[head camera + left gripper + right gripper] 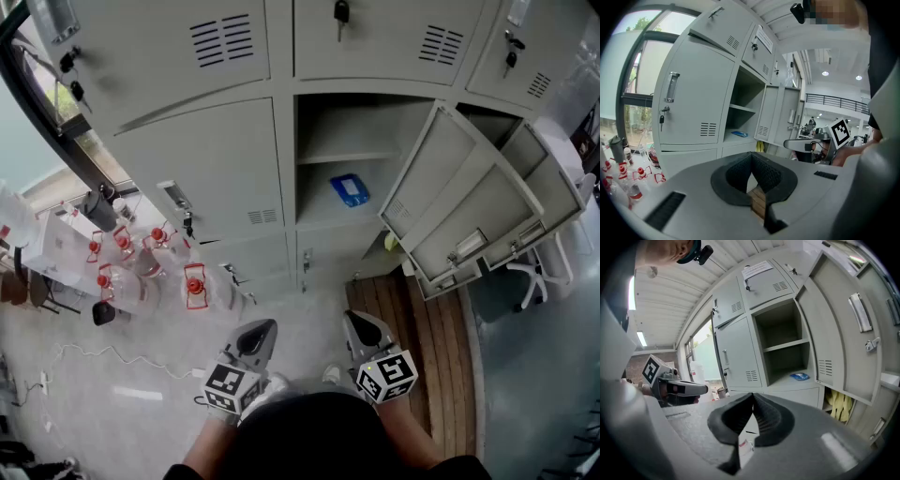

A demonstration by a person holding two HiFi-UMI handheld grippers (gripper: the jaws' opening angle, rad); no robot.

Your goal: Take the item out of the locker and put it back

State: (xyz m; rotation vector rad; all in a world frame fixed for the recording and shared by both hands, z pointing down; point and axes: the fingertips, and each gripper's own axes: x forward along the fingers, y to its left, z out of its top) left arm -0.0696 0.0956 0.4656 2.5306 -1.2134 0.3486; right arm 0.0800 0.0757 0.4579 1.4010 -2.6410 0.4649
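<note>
Not started yet — left gripper (265, 328) and right gripper (360, 321) both closed and empty, blue packet (350, 190) sits well ahead in the open locker (314, 206), so I'd reach forward and open up.

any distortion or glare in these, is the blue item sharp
Head view: lockers bow, blue item fairly sharp in shade. Left gripper view: dark round corners, window bright, washed out. Right gripper view: strong fisheye, door curves.
</note>
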